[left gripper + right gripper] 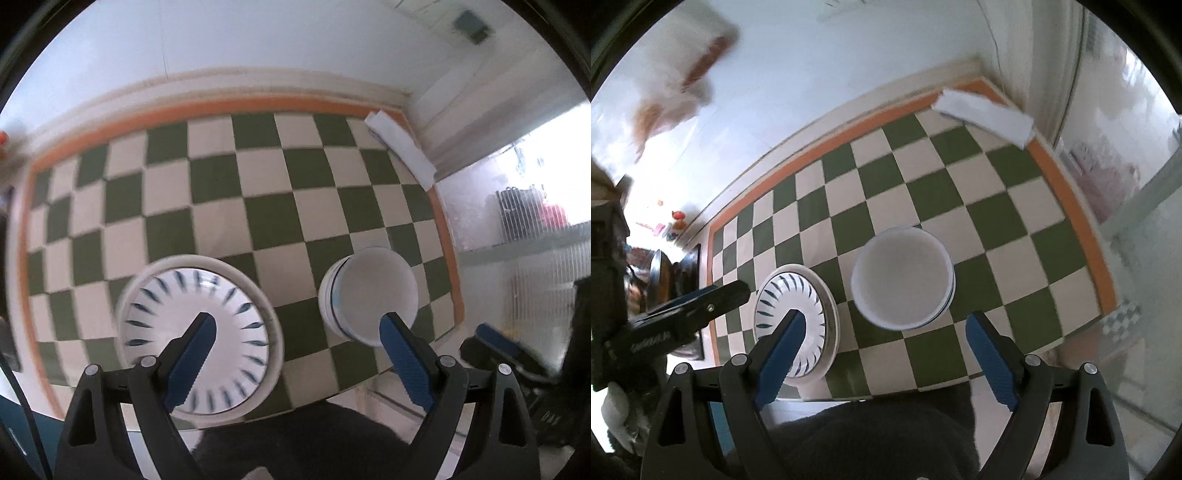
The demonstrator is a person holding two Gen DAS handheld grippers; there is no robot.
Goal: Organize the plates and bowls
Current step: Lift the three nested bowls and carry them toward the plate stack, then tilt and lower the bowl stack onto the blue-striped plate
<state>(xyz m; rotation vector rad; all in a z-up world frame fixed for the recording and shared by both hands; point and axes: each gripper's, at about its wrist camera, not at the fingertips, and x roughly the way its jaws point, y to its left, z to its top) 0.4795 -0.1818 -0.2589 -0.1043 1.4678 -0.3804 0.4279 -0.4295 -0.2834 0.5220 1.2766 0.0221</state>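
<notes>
A stack of white plates with blue dash marks [207,332] [796,317] sits near the front edge of the green-and-white checkered table. A stack of white bowls with blue rim lines [373,295] [903,277] sits to its right. My left gripper [299,328] is open and empty, held above the table's front edge with its left finger over the plates and its right finger by the bowls. My right gripper [886,326] is open and empty, above the gap between plates and bowls. The left gripper also shows at the left of the right wrist view [701,299].
The checkered table [229,206] [960,206] has an orange border and stands against a white wall. A folded white cloth [400,147] [986,114] lies at the far right corner. A glass partition [517,258] stands to the right. Kitchen clutter [665,273] is at far left.
</notes>
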